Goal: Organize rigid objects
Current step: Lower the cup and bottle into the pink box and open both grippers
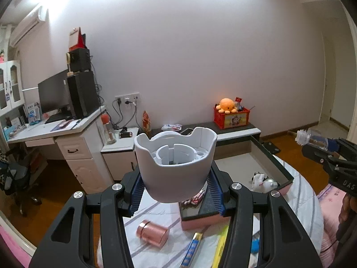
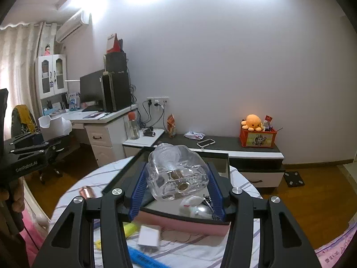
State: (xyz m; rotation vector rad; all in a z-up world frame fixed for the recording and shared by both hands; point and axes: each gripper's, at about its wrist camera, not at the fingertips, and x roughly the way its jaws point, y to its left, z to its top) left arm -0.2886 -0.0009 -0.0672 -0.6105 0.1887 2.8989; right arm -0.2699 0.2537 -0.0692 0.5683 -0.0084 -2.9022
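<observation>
My left gripper [image 1: 176, 188] is shut on a white plastic holder [image 1: 175, 163] with a scalloped rim, held open side up above the table. My right gripper [image 2: 177, 191] is shut on a clear plastic bottle [image 2: 176, 174], held above the pink box [image 2: 185, 223]. The bottle also shows in the left wrist view [image 1: 312, 139], at the right edge. The holder also shows in the right wrist view [image 2: 54, 126], at the left. The pink box [image 1: 200, 222] has a dark lining and its lid stands open; a small white toy [image 2: 189, 204] lies inside.
On the striped tablecloth [image 1: 156, 212] lie a rose-gold tin [image 1: 151, 233], a blue tube [image 1: 191, 249], a yellow item [image 1: 221, 245] and a white charger [image 2: 148, 237]. Beyond stand a desk [image 1: 67, 129] with a monitor and a low cabinet [image 1: 236, 130] with a red crate.
</observation>
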